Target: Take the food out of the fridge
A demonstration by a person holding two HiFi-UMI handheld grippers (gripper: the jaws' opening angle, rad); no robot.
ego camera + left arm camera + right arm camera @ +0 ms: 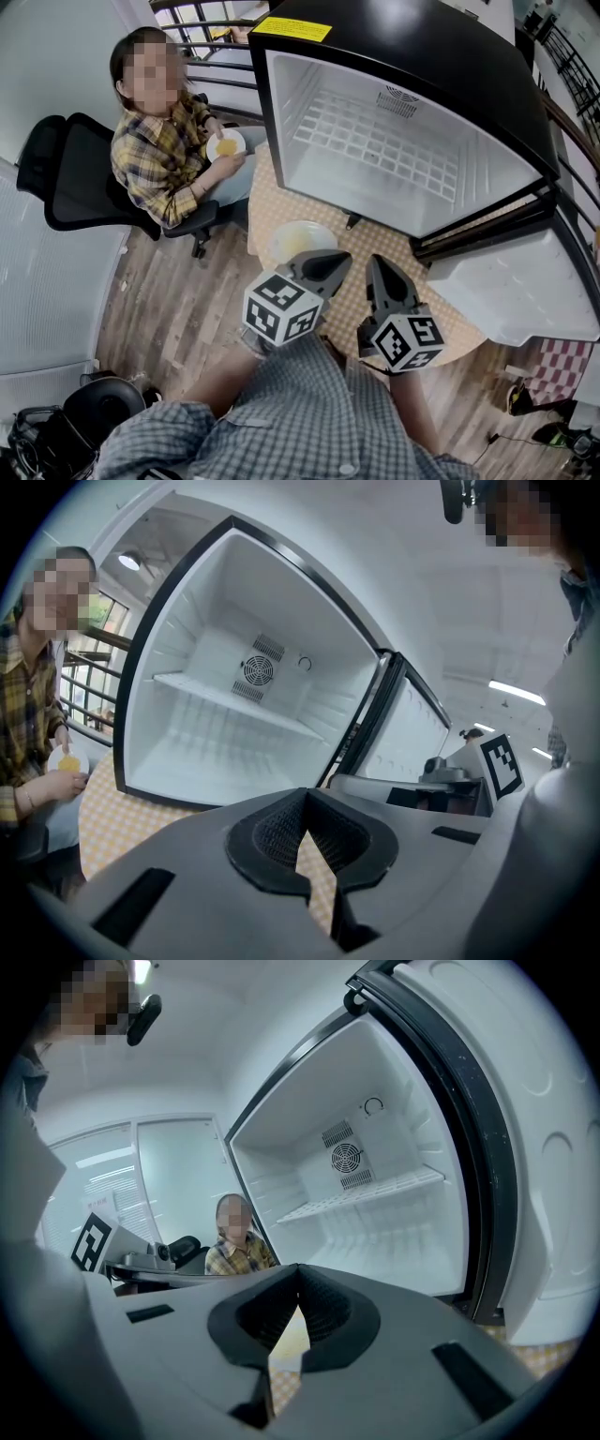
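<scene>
The black mini fridge (412, 56) stands on a round table with a yellow checked cloth (349, 309). Its door (525, 281) is swung open to the right. The white inside (234, 724) holds only a wire shelf (366, 1194); I see no food in it. A pale bowl (302, 240) sits on the cloth in front of the fridge, just beyond my left gripper (336, 266). That gripper is shut and holds nothing. Beside it my right gripper (379, 270) is also shut and holds nothing. Both point at the fridge opening, left gripper (305, 794) and right gripper (298, 1269).
A person in a plaid shirt (164, 155) sits on a black office chair (70, 178) at the left, holding a small bowl of yellow food (226, 145). Behind runs a railing (202, 19). The floor is wood (159, 309). A red checked cloth (561, 361) lies at lower right.
</scene>
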